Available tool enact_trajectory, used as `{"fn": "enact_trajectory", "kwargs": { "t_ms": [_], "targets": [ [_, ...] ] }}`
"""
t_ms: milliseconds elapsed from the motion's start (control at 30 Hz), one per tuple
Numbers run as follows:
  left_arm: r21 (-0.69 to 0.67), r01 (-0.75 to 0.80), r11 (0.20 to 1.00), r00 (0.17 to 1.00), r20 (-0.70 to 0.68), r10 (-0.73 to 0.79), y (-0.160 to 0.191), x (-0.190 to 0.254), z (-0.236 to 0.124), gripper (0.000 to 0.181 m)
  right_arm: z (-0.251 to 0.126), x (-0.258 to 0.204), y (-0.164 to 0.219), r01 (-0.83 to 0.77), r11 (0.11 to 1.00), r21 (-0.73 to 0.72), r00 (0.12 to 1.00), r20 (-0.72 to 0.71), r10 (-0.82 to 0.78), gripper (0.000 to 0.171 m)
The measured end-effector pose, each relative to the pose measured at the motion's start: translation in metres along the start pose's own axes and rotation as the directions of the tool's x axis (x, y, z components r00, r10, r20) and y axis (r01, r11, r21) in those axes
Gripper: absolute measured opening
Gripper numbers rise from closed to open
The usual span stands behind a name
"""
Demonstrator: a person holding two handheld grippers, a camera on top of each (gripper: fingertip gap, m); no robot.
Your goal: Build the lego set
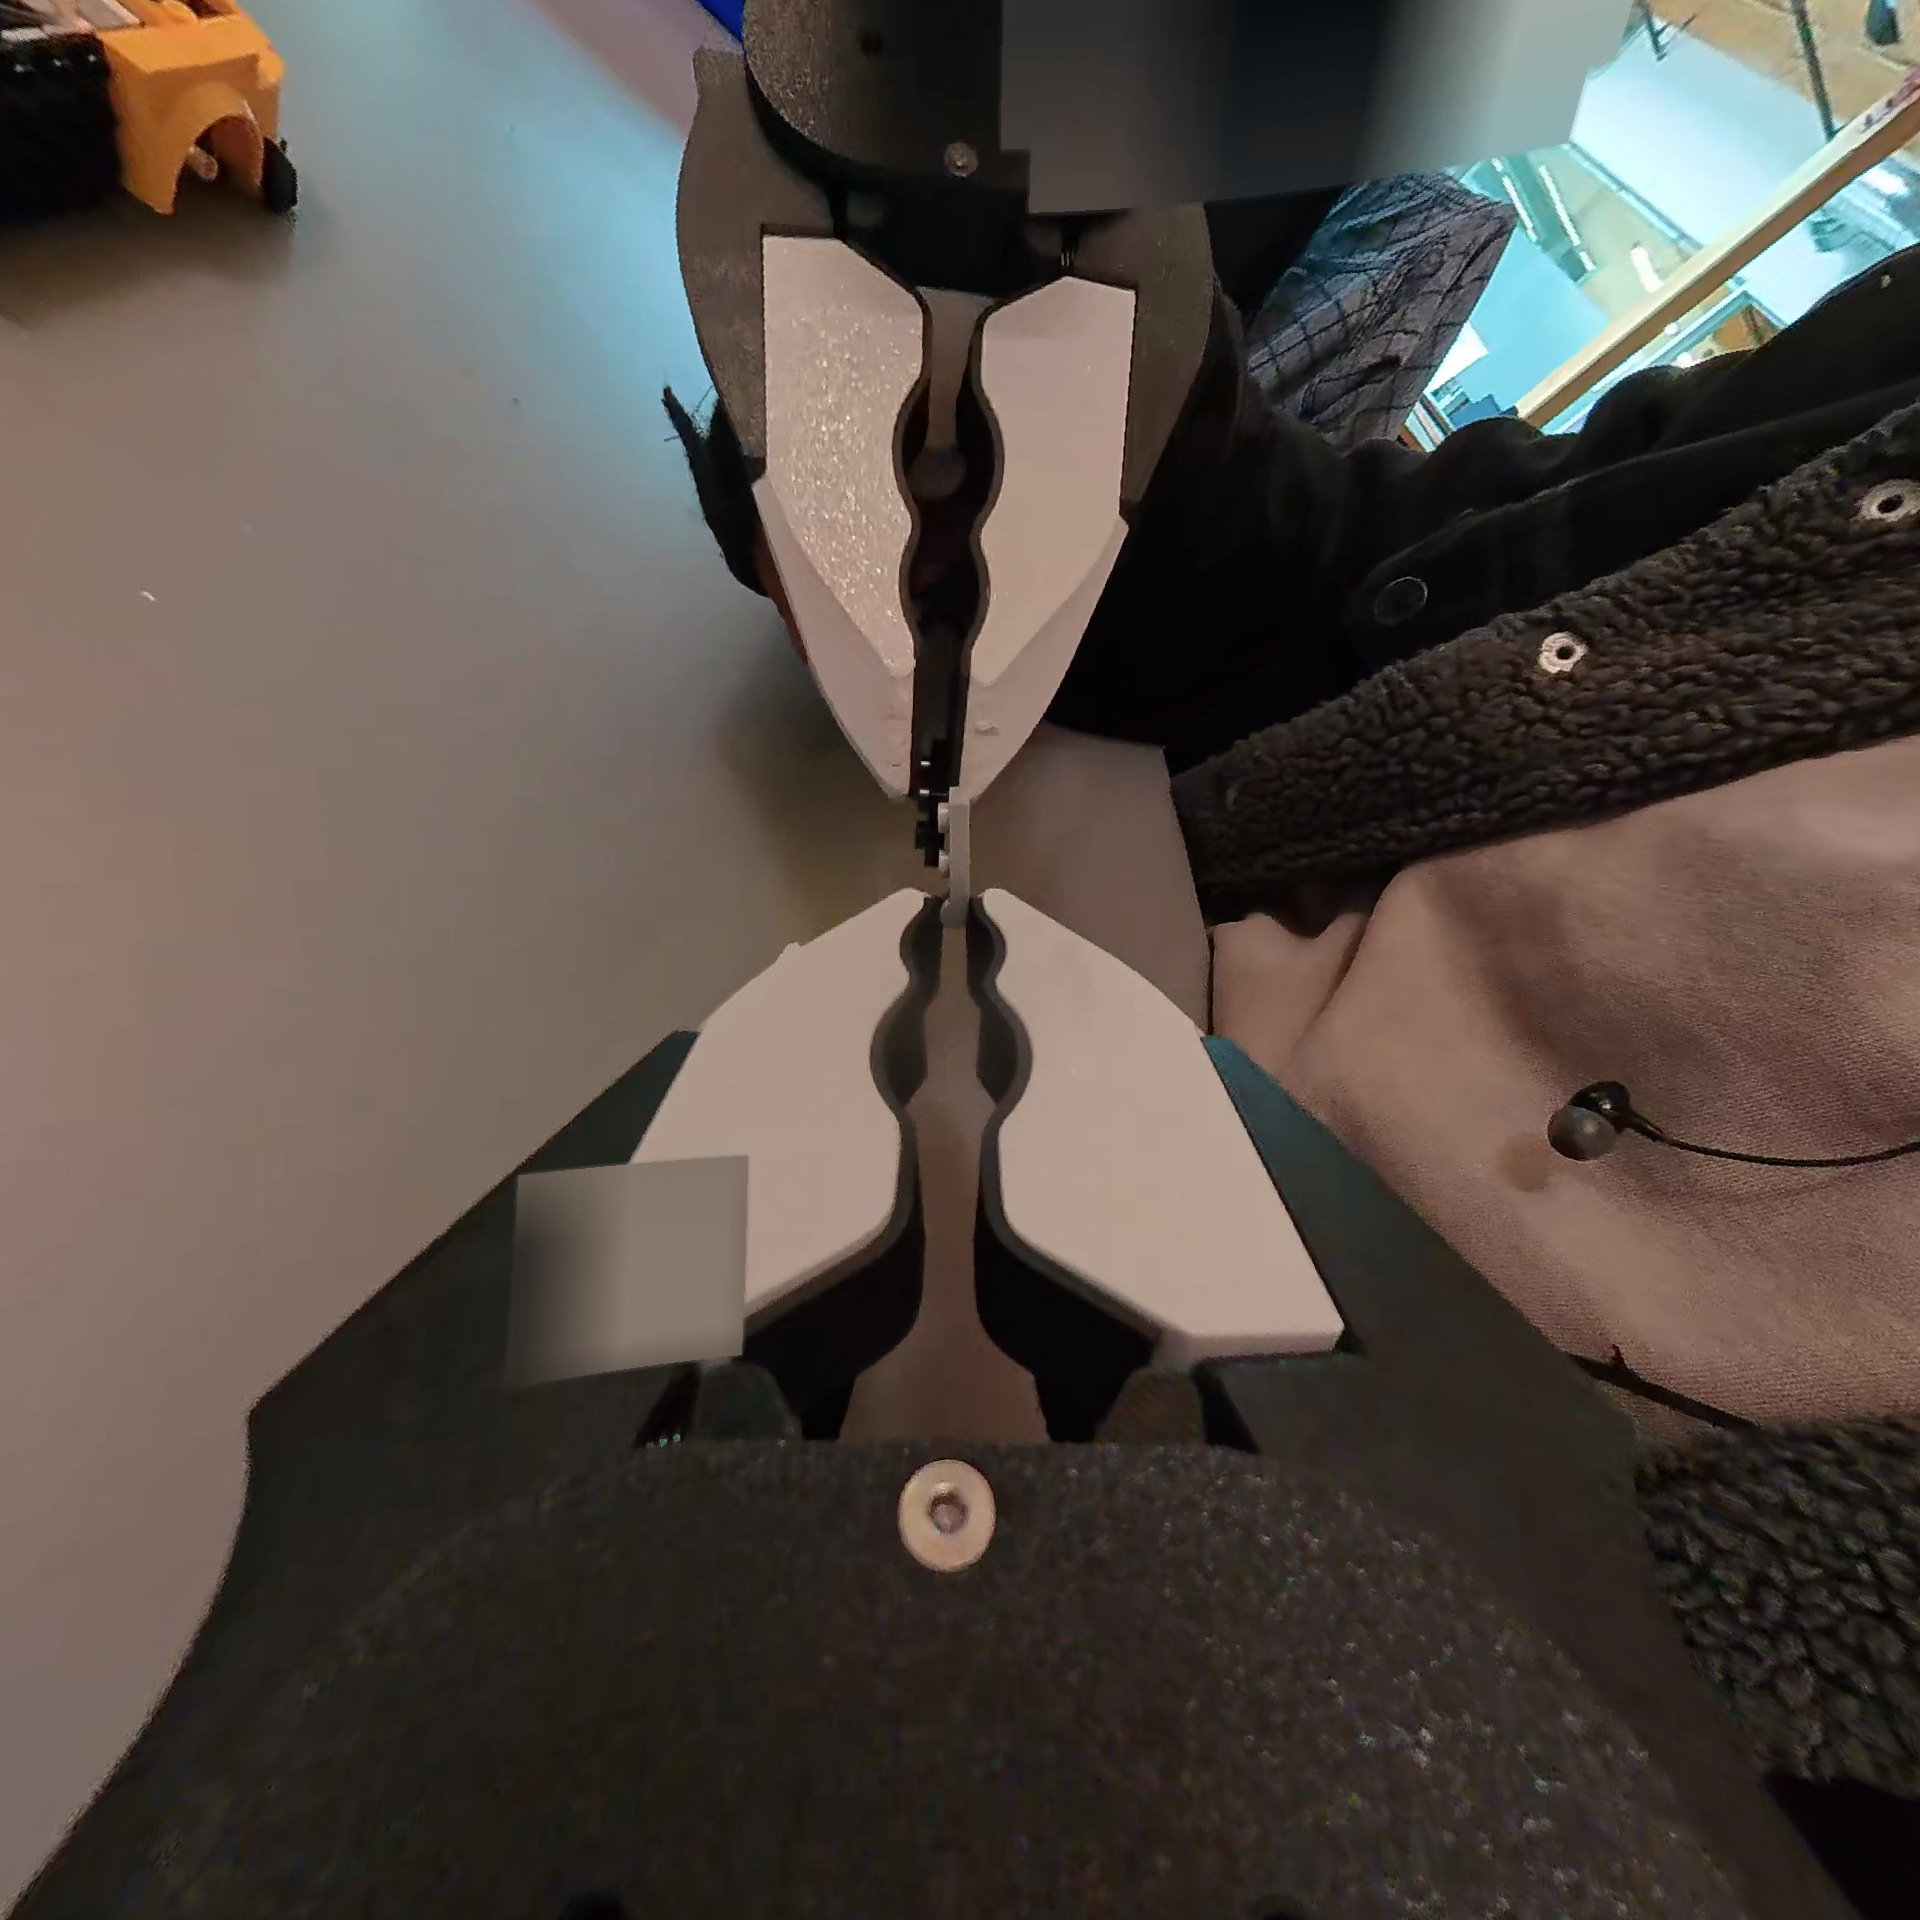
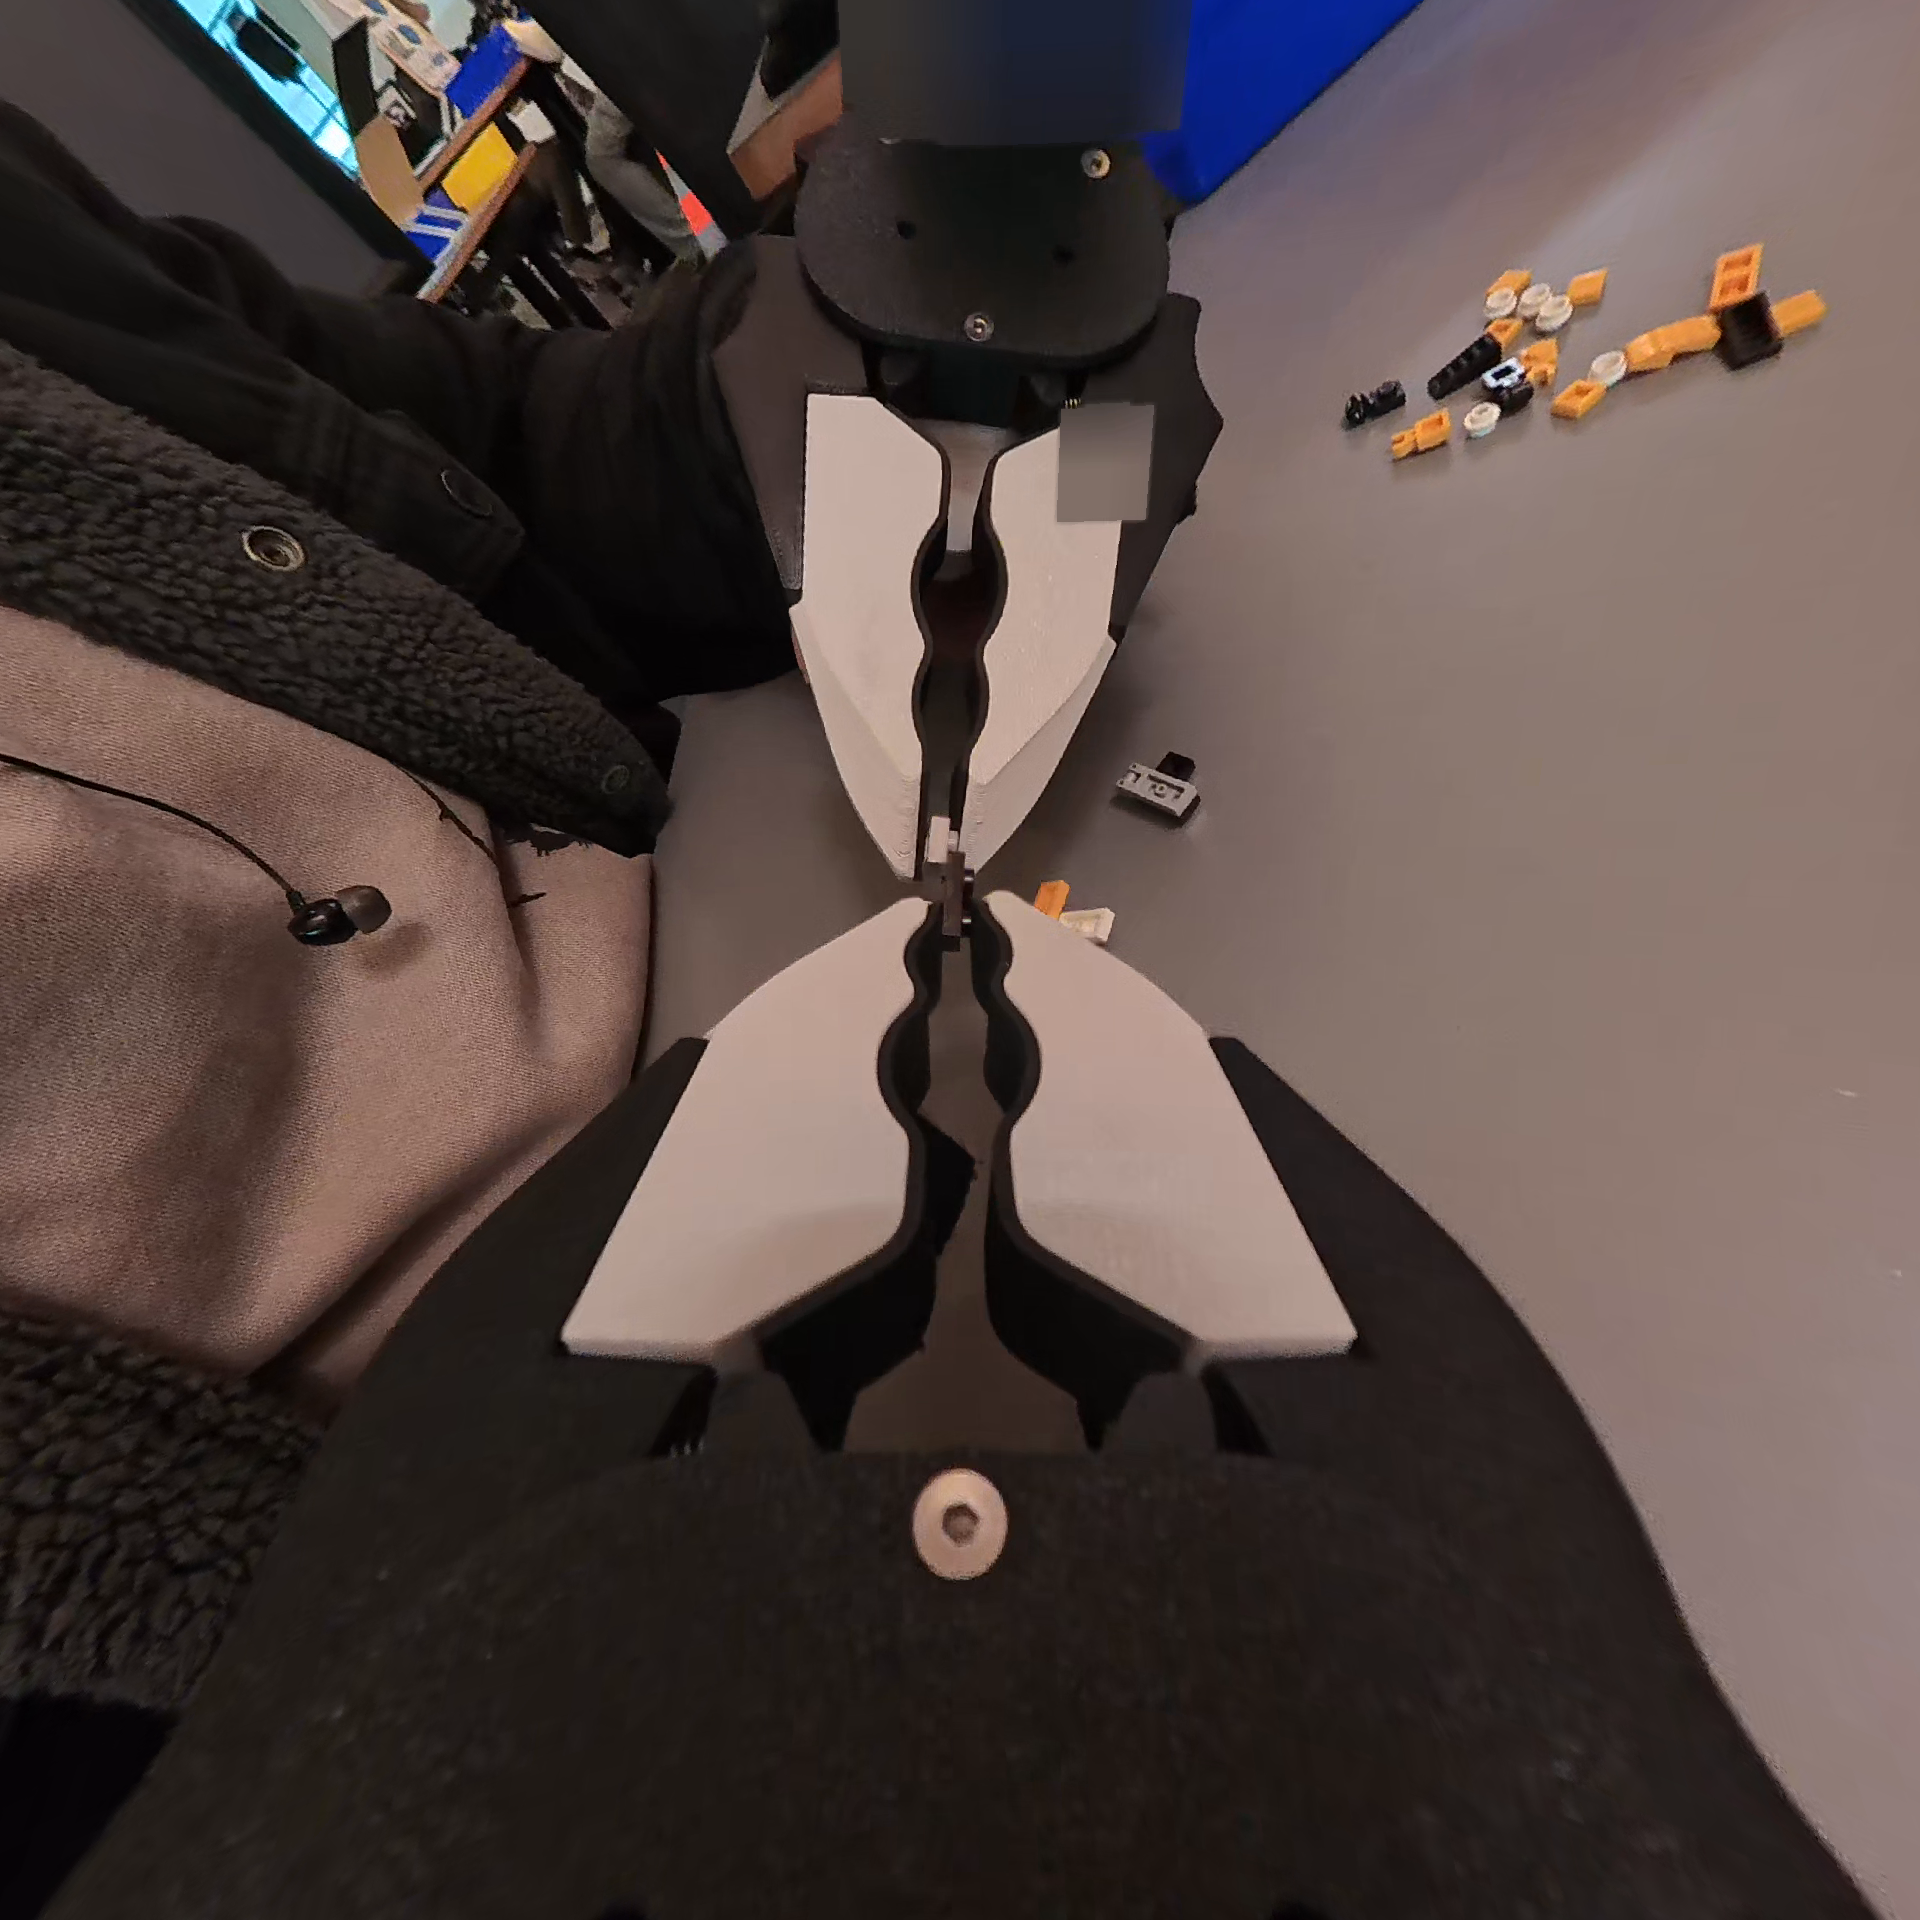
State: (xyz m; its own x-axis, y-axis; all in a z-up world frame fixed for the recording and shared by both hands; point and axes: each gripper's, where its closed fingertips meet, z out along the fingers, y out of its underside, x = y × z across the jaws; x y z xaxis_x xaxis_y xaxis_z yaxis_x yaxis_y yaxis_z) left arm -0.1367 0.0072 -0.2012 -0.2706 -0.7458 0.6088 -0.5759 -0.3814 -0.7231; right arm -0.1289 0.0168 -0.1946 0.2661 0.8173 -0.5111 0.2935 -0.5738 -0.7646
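Left gripper (image 1: 954, 906) pinches grey plate (image 1: 958, 852), right gripper (image 2: 948, 920) pinches black piece (image 2: 948, 883); pieces meet tip-to-tip, long axes along fingers.

No writing can be read in either view.

Loose bricks (image 2: 1579, 353) on table (image 2: 1558, 935)

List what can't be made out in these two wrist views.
- Left wrist view: the orange car is cut off by the frame edge.
- Both views: how the grey piece joins the black piece is too small, hidden between the fingertips.
- Right wrist view: loose pieces too small to identify.
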Motion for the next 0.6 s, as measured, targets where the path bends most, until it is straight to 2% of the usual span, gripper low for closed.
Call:
{"fn": "enact_trajectory", "kwargs": {
  "t_ms": [133,233,367,433,500,600],
  "targets": [
    [-0.006,0.009,1.000,1.000,0.011,-0.009,0.001,-0.002,0.000,0.004,0.000,0.004,0.008,-0.031,0.997,-0.073,1.000,-0.006,0.030,0.005],
    [-0.009,0.024,1.000,1.000,0.020,-0.024,0.002,-0.005,0.000,0.004,-0.008,0.007,0.022,-0.039,0.974,-0.224,0.999,-0.007,0.039,0.005],
    [-0.027,0.042,0.999,0.999,0.023,-0.042,0.006,-0.008,0.002,0.004,-0.021,0.004,0.051,-0.012,0.826,-0.563,0.997,0.061,0.056,0.005],
    [-0.043,0.046,0.998,0.999,0.021,-0.045,0.009,-0.008,0.004,0.004,-0.028,0.003,0.063,0.006,0.699,-0.715,0.992,0.094,0.087,0.005],
    [-0.053,0.048,0.997,0.999,0.013,-0.048,0.011,-0.006,0.005,0.004,-0.026,0.006,0.070,0.036,0.593,-0.804,0.988,0.118,0.100,0.005],
    [-0.066,0.056,0.996,0.998,0.008,-0.056,0.014,-0.006,0.006,0.004,-0.017,0.016,0.074,0.061,0.500,-0.864,0.986,0.129,0.103,0.005]
  ]
}}
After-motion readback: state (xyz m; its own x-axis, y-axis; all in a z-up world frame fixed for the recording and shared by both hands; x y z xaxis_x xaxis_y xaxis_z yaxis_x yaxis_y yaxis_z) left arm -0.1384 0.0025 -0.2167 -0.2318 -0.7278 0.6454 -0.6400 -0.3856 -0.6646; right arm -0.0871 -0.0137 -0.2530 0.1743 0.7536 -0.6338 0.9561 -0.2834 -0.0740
